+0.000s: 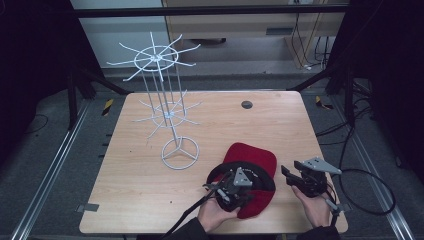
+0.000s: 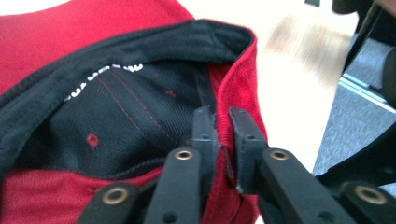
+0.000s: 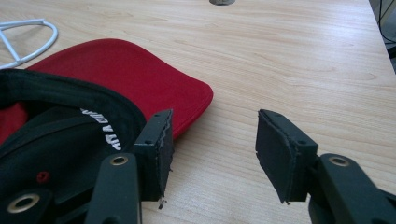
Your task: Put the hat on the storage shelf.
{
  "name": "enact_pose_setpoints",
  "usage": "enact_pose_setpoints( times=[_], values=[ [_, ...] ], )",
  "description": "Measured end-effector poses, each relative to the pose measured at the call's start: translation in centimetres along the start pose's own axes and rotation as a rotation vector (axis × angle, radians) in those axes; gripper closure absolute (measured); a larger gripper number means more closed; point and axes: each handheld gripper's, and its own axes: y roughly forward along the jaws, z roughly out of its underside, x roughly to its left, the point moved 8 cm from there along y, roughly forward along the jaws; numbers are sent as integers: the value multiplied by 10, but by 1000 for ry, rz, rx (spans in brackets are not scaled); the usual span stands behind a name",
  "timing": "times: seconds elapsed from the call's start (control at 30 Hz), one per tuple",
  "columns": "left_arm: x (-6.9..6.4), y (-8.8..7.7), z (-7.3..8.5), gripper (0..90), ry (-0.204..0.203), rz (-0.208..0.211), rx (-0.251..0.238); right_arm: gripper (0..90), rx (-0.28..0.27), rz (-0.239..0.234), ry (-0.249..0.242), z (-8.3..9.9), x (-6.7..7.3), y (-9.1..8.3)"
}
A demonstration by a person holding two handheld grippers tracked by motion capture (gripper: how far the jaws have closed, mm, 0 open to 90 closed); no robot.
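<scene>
I read the left gripper (image 2: 223,140) as clamped on the rim of the red cap (image 1: 252,155), one jaw inside the black lining, one outside. The cap lies upside down near the table's (image 1: 150,200) front edge, its brim pointing away from me. The right gripper (image 3: 212,154) stands open and empty just beside the brim's edge, above bare wood. The white wire rack (image 1: 172,120) stands well apart at the left; I see free tabletop between it and the cap.
</scene>
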Motion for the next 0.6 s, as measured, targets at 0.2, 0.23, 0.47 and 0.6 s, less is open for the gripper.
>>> enact_pose_setpoints(
  times=[0.2, 0.23, 0.47, 0.6],
  values=[
    [3, -24, -12, 831, -14, 1, -101, 468, -18, -24, -6, -2, 5, -5],
    [5, -29, -14, 831, -12, -1, -114, 467, -17, -35, -3, -2, 8, -7],
    [26, -62, -32, 833, -55, -49, -224, 461, -47, -94, -20, -4, 22, -19],
    [38, -72, -40, 833, -79, -81, -261, 457, -50, -136, -34, -6, 34, -21]
  ],
)
